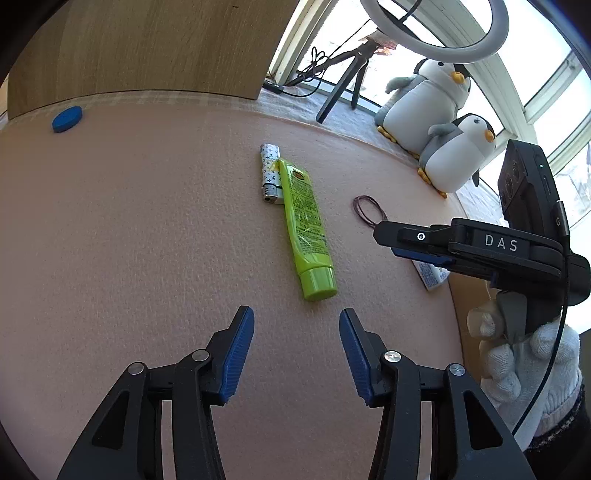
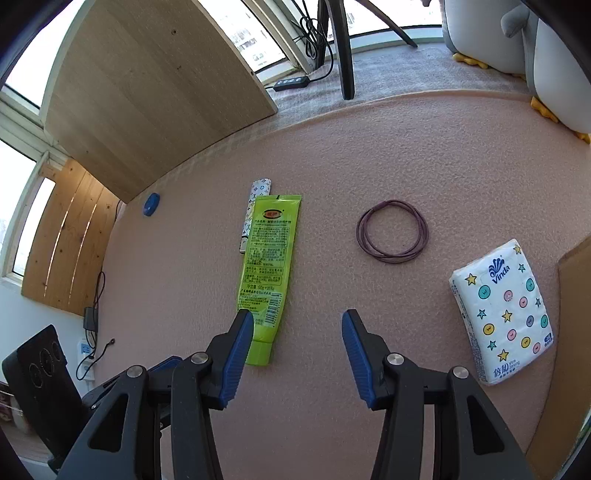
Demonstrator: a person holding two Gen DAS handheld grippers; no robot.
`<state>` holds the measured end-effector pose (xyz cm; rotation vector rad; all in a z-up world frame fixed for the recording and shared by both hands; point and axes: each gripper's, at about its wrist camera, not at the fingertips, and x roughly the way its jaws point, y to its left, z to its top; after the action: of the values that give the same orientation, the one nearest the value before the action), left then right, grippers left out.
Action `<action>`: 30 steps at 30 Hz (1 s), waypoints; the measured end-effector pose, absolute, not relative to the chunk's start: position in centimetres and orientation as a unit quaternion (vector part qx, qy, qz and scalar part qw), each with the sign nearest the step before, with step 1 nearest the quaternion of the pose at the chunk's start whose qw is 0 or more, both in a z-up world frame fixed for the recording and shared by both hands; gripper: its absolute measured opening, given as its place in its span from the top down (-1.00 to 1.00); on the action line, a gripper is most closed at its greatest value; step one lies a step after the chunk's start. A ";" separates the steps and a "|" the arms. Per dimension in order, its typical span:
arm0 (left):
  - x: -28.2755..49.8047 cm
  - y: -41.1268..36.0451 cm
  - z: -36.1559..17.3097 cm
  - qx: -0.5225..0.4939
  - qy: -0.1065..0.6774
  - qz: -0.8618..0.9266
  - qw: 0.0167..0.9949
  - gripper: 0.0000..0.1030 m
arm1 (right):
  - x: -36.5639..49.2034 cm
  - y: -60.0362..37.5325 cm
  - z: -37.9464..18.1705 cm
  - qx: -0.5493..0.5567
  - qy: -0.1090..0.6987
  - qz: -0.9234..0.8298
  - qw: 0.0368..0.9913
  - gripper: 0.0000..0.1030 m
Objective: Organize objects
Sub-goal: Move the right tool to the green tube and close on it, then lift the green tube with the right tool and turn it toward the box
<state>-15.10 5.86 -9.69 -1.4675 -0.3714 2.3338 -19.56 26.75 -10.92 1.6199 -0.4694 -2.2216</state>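
Pink mat (image 2: 369, 155); tissue pack (image 2: 504, 314) fully visible rightward only.

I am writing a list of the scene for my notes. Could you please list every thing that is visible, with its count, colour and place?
tube: 1, lime green, mat centre
lighter: 1, white patterned, touching tube's left side
hair ties: looped bundle, dark purple, right of tube
tissue pack: 1, white with stars, mat's right edge
disc: 1, blue, far left by wooden board
penguin plushes: 2, grey-white, by window
ring light: 1, white, on tripod
left gripper: open, empty
right gripper: open, empty
gloved hand: white, holding right gripper
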 end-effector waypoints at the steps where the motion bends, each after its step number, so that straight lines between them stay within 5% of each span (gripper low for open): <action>1: -15.5 6.2 -9.9 -0.520 -0.130 0.825 0.182 -0.03 | -19.7 26.5 -11.2 0.576 -0.170 -0.780 0.177 0.10; 24: -19.8 8.7 -13.5 -0.540 -0.152 0.796 0.227 0.03 | -21.0 22.7 -14.5 0.611 -0.193 -0.733 0.227 0.10; 30: -19.3 9.1 -13.5 -0.538 -0.145 0.796 0.236 0.19 | -20.5 22.6 -14.5 0.609 -0.184 -0.738 0.225 0.31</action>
<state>-19.30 9.07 -13.50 -1.4752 -0.3973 2.1830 -20.52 22.57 -14.52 1.6809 -0.5079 -2.0353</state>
